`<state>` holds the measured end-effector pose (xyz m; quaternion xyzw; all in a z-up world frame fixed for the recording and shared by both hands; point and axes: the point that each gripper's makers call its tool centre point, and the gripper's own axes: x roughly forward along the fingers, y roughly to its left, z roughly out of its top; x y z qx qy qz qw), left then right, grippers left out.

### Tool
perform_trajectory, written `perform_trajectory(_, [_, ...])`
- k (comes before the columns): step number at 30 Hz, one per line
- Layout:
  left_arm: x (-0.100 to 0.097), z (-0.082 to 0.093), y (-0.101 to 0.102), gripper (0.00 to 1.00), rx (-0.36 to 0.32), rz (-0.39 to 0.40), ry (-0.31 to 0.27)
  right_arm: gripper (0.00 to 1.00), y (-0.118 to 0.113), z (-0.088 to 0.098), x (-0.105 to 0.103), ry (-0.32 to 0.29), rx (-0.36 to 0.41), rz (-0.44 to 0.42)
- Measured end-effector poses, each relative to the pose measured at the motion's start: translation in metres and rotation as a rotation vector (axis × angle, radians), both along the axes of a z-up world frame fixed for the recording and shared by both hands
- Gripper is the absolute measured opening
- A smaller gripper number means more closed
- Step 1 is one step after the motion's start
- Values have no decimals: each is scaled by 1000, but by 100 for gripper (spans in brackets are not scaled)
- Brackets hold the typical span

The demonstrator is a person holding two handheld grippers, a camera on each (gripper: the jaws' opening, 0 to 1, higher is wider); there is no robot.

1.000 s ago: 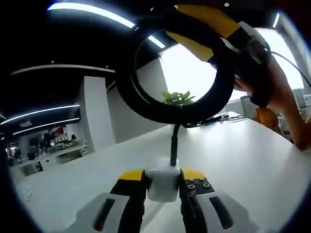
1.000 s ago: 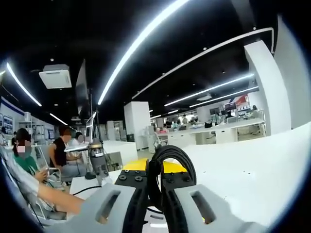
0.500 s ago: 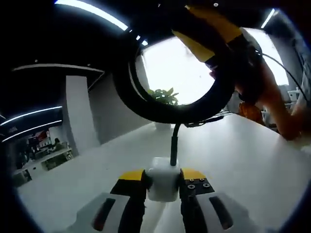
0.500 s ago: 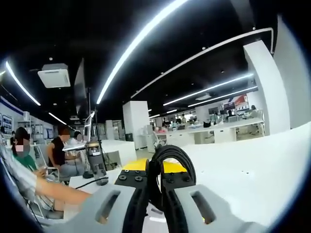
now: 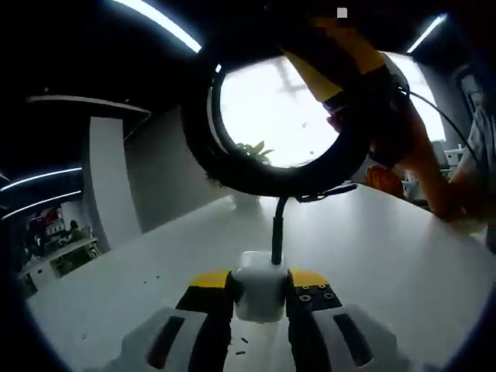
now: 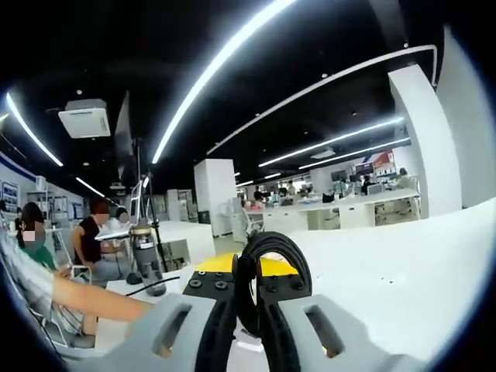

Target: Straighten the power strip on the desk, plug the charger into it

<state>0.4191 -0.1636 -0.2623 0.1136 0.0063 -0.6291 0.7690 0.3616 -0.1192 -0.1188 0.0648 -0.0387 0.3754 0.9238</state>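
My left gripper is shut on the white charger block, held low over the white desk. The charger's black cable rises from the block and curls into a big loop. At the top right, the right gripper, yellow and black and held by a hand, pinches that loop. In the right gripper view, my right gripper is shut on the black cable coil, which arches just above the jaws.
A potted plant stands at the desk's far edge before a bright window. In the right gripper view, a forearm lies across the lower left, a dark stand rises from the desk, and people sit at the left.
Both grips are unchanged. The left gripper view has swung, so the pillar and plant slid leftward and the window fills more of the loop. The right gripper view barely shifted.
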Motion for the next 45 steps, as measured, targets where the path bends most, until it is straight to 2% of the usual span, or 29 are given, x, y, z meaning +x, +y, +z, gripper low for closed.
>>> perform_trajectory(11, [14, 1, -4, 25, -4, -36, 44, 6, 0, 1, 18, 14, -7, -13])
perform_trajectory(19, [15, -1, -8, 25, -22, -58, 60, 6, 0, -1, 22, 14, -11, -25])
perform_trajectory(35, [18, -6, -15, 25, -8, -82, 32, 6, -7, -6, 24, 15, -24, -39])
perform_trajectory(45, [20, -11, -17, 25, 14, -92, 40, 6, -9, -10, 26, 18, -20, -40])
